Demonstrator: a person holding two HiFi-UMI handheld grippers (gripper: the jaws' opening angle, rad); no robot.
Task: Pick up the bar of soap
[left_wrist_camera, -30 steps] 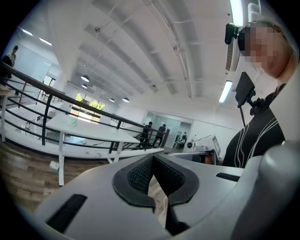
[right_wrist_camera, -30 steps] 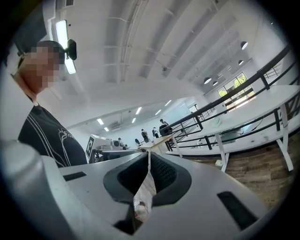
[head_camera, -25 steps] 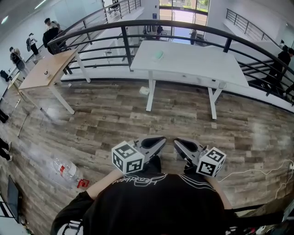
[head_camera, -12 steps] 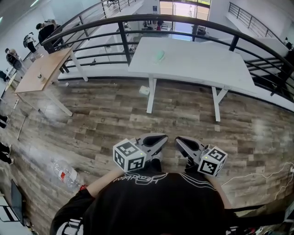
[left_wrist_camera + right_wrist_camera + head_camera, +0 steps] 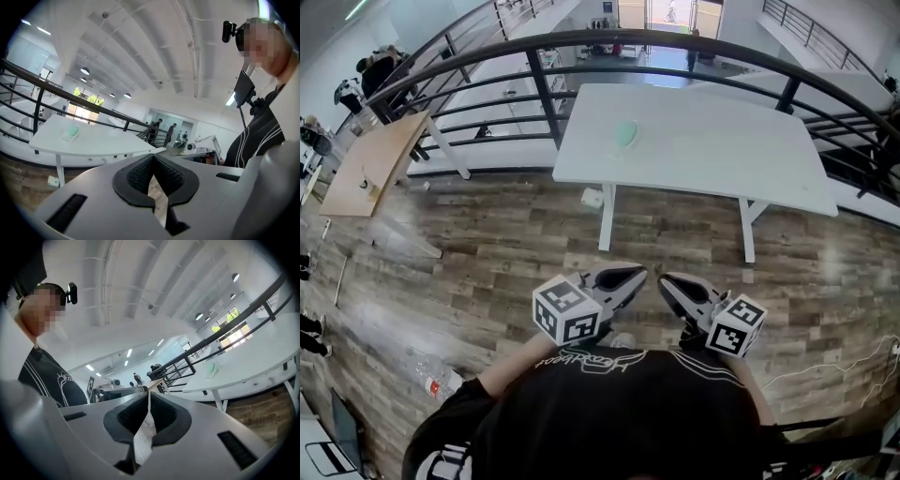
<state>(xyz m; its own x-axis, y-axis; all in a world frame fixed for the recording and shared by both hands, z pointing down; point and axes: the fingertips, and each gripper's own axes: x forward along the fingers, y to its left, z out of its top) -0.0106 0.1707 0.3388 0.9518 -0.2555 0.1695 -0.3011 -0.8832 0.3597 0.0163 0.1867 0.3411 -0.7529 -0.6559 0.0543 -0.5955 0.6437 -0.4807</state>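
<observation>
**Soap far off, both grippers closed: risks on the approach**

The person is standing on the wood floor, well apart from the white table. The bar of soap, pale green, is lying on the tabletop toward its left half, with nothing else near it. The left gripper and the right gripper are being held close to the chest, tips pointing at the table. Each gripper view is showing its jaws pressed together with nothing between them.

What could be going wrong from here, as judged:

- Jaws arriving closed. If neither is opening before the reach, the tips are likely to be nudging the soap across the smooth top instead of straddling it.
- Soap sliding. It is looking low and rounded; a pinch taken high on its curve, or off-centre, could be squeezing it out sideways, perhaps toward the table's far edge and the railing.
- Tips striking the tabletop. A steep descent onto so flat an object is risking a hard contact before the pads are seating on its sides.
- Footing. A small white object is lying on the floor by the table leg, and a cable is trailing at the right; either could be upsetting a step forward
</observation>
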